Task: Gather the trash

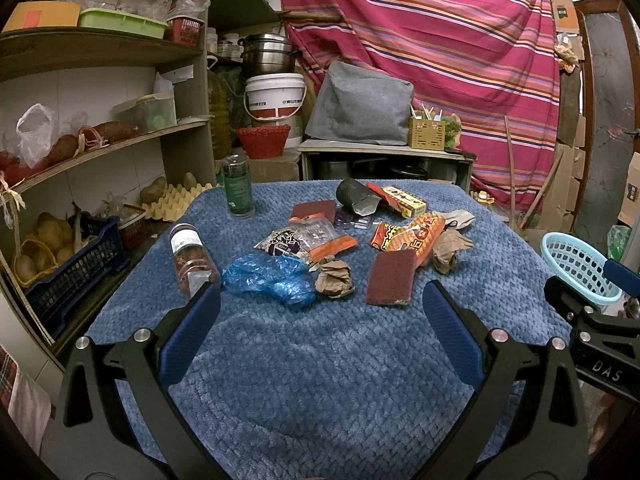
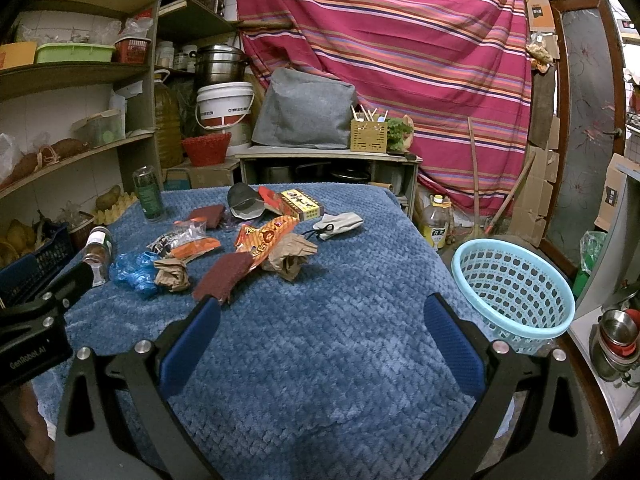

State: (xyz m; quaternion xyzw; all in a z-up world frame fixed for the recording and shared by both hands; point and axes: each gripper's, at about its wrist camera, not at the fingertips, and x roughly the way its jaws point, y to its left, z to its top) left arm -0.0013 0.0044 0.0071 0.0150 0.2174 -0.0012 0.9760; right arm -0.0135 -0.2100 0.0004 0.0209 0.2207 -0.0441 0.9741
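Note:
Trash lies in a loose heap on the blue quilted table cover: a blue plastic bag, crumpled brown paper, a maroon scouring pad, an orange snack wrapper and a small printed box. My left gripper is open and empty, just short of the heap. My right gripper is open and empty, near the maroon pad. A light blue basket stands at the table's right edge.
A jar lies on its side at the left, and a green bottle stands behind it. Shelves with potatoes and crates stand to the left. A striped cloth hangs behind. Steel bowls sit at the right.

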